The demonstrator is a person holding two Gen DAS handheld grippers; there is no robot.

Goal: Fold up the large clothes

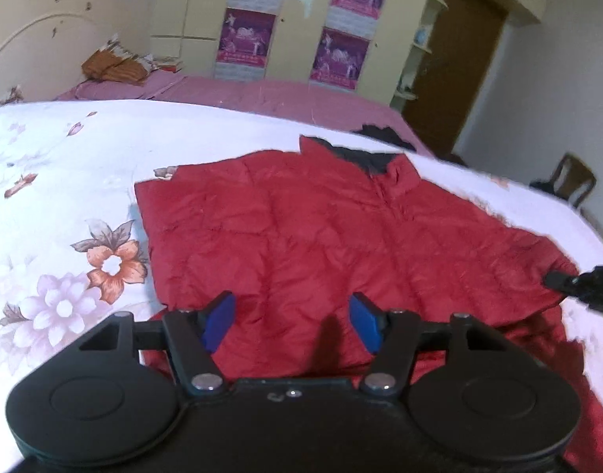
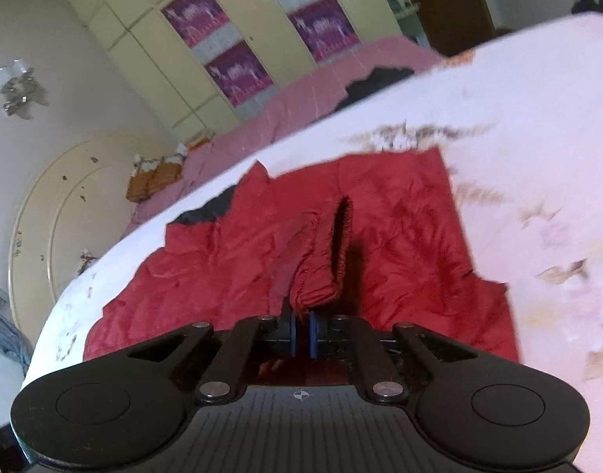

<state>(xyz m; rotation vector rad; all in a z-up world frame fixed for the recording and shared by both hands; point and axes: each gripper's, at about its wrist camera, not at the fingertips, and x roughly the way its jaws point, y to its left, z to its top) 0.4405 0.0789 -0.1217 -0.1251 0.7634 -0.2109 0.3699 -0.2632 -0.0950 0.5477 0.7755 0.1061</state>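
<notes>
Lying soft, puffy and slippery on the bed (image 1: 65,149), the red quilted jacket (image 1: 321,228) was pinched at its elastic sleeve cuff (image 2: 337,252) by the closed right gripper (image 2: 301,321), while the left gripper (image 1: 291,317) was held open, empty, above the hem.

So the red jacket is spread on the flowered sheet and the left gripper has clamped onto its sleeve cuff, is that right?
Not quite. It is the right gripper that is shut on the sleeve cuff, as the right wrist view shows. The left gripper stands open above the red jacket, which does lie spread on the flowered sheet.

Red jacket (image 1: 321,228) flat on floral bedsheet (image 1: 84,165)
</notes>
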